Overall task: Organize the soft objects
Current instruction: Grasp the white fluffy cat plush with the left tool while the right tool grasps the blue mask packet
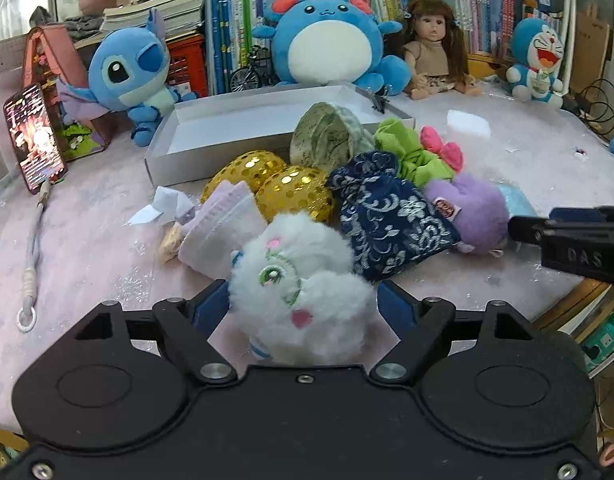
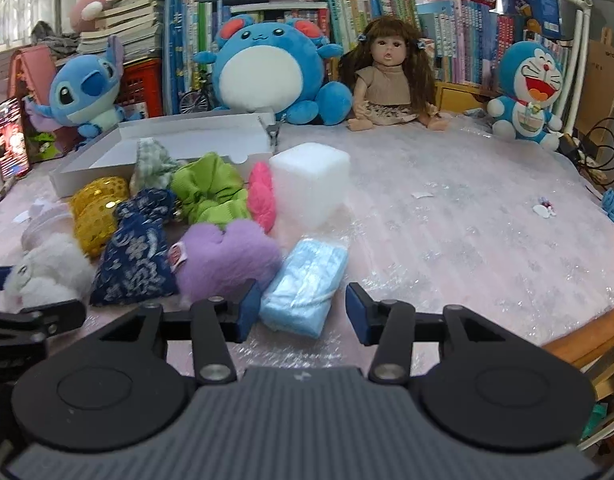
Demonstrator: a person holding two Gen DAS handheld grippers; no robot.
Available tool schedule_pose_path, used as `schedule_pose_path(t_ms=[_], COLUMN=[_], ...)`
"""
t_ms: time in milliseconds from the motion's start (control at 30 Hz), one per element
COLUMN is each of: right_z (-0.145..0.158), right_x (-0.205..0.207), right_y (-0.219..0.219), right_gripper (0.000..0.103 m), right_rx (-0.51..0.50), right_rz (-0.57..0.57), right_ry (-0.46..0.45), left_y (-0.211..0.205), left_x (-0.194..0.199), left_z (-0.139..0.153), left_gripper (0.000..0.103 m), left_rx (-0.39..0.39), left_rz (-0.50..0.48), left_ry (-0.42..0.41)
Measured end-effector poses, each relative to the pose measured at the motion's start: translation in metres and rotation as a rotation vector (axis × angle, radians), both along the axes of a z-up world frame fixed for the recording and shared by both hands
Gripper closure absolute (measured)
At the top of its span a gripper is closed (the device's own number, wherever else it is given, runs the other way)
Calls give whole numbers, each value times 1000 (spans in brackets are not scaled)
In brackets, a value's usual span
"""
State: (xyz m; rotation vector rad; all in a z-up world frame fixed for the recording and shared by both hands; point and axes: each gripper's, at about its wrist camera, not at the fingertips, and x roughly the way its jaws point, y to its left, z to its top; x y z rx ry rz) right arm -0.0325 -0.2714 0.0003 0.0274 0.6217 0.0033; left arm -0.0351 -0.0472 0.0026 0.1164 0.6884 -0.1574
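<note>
A pile of soft things lies in front of a shallow white box [image 1: 163,152]. A white fluffy plush [image 1: 303,284] sits between the fingers of my left gripper [image 1: 303,304], which is wide open around it. Behind it lie a navy pouch [image 1: 387,216], gold sequin pieces [image 1: 295,192], a purple plush [image 1: 475,212], a green scrunchie [image 1: 411,152] and a pale pink cloth [image 1: 223,228]. My right gripper [image 2: 299,312] is open around the near end of a blue mask pack [image 2: 307,284]. A white foam block [image 2: 311,184] stands behind the pack.
Large plush toys and a doll [image 2: 391,76] line the back in front of bookshelves. A phone [image 1: 35,136] leans at the far left with a cord trailing toward me. The pink table cover [image 2: 467,220] runs to the right; the table edge [image 2: 587,340] is near right.
</note>
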Motion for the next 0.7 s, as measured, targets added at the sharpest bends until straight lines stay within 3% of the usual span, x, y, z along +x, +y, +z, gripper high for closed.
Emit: schedule_pose_path(t_ms=[133, 300, 700], right_z=[-5, -8, -6], right_x=[0, 3, 6], right_y=[6, 4, -27], right_gripper=[38, 38, 38], right_rx=[-16, -47, -57], right_rz=[16, -8, -105], right_ry=[15, 34, 28], left_y=[2, 11, 49], left_x=[2, -2, -5], left_z=[-1, -3, 3], left_gripper=[23, 21, 19], left_rx=[-23, 26, 52], left_rz=[-1, -2, 96], left_ry=[14, 0, -16])
